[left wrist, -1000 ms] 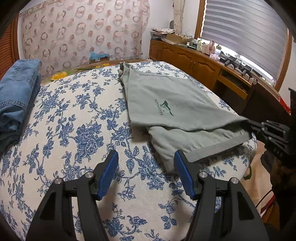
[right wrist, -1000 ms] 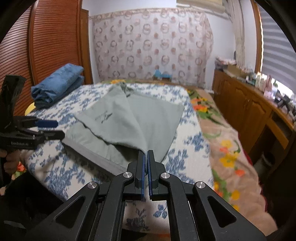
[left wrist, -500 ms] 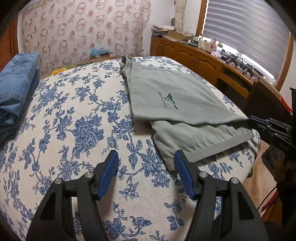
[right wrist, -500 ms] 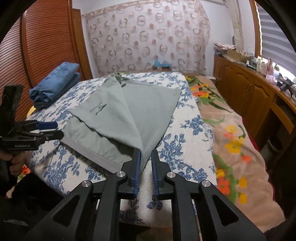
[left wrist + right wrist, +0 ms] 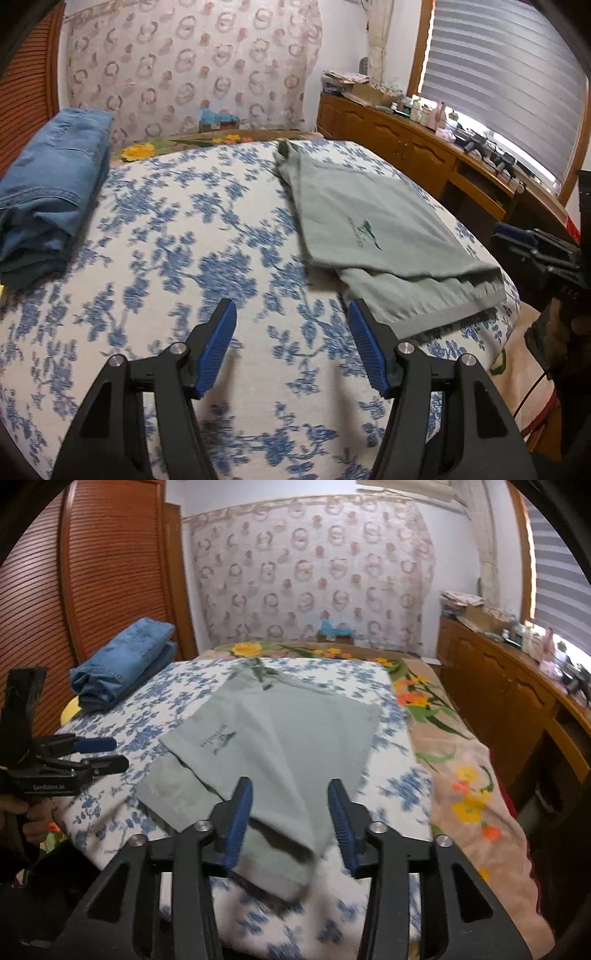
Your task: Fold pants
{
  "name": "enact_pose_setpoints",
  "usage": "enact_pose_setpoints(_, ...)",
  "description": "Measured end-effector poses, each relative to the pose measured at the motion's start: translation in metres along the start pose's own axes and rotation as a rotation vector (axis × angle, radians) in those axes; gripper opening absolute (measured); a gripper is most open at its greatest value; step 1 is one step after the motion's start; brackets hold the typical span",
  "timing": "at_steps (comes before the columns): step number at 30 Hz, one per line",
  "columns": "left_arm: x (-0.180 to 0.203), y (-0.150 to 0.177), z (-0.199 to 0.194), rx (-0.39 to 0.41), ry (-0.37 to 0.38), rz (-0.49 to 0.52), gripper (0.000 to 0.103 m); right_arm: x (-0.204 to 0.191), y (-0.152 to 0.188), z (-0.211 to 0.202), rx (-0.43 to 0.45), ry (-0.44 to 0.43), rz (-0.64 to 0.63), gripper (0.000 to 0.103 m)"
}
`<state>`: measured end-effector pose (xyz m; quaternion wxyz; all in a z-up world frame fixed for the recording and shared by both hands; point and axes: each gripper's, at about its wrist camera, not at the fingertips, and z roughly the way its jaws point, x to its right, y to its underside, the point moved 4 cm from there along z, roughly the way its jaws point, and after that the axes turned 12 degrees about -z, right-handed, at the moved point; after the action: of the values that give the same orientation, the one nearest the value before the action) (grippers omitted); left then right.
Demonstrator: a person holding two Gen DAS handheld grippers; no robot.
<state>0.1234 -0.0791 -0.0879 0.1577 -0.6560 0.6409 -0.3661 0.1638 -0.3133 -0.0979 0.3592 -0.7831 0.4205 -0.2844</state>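
Observation:
Grey-green pants [image 5: 369, 221] [image 5: 295, 731] with a small dark logo lie folded on the blue-flowered bedspread [image 5: 177, 258]. My right gripper [image 5: 290, 786] hovers at their near corner. Its jaws are opening, and the cloth lies loose between them with neither pad pressing on it. My left gripper [image 5: 291, 310] stands open over bare bedspread, just left of the pants' hem, with nothing between its fingers. From the side, the left gripper [image 5: 99, 753] appears at the bed's left edge and the right gripper [image 5: 517, 236] at the far right.
Folded blue jeans [image 5: 55, 177] [image 5: 125, 661] sit at the far left of the bed. A wooden cabinet [image 5: 406, 147] [image 5: 498, 686] with clutter on top runs along the right under the window. A louvred wooden door [image 5: 92, 572] stands at the left. An orange-flowered blanket [image 5: 461, 775] covers the bed's right side.
The right gripper's jaws went from shut on the pants' corner to parted, and the corner dropped back onto the bed. Both grippers drew back a little.

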Motion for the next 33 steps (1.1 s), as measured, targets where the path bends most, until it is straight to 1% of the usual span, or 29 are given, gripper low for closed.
enact_pose_setpoints(9,-0.022,-0.008,-0.009,0.033,-0.027,-0.035,0.062,-0.035,-0.033,0.052,-0.047,-0.149,-0.048,0.046)
enact_pose_setpoints(16,-0.029,-0.011,-0.014,0.047,-0.033,-0.042,0.062,-0.066,-0.051,0.085,-0.090,-0.232,-0.105,0.046)
enact_pose_setpoints(22,-0.035,-0.013,-0.019,0.061,-0.038,-0.052,0.062,-0.085,-0.055,0.105,-0.140,-0.254,-0.162,0.046)
enact_pose_setpoints(29,-0.044,-0.011,-0.020,0.061,-0.043,-0.068,0.062,-0.107,-0.055,0.114,-0.171,-0.290,-0.238,0.046)
enact_pose_setpoints(31,-0.046,-0.008,-0.021,0.055,-0.045,-0.068,0.062,-0.111,-0.054,0.119,-0.185,-0.282,-0.257,0.046)
enact_pose_setpoints(33,-0.047,-0.007,-0.022,0.054,-0.049,-0.066,0.062,-0.111,-0.053,0.126,-0.207,-0.254,-0.267,0.046)
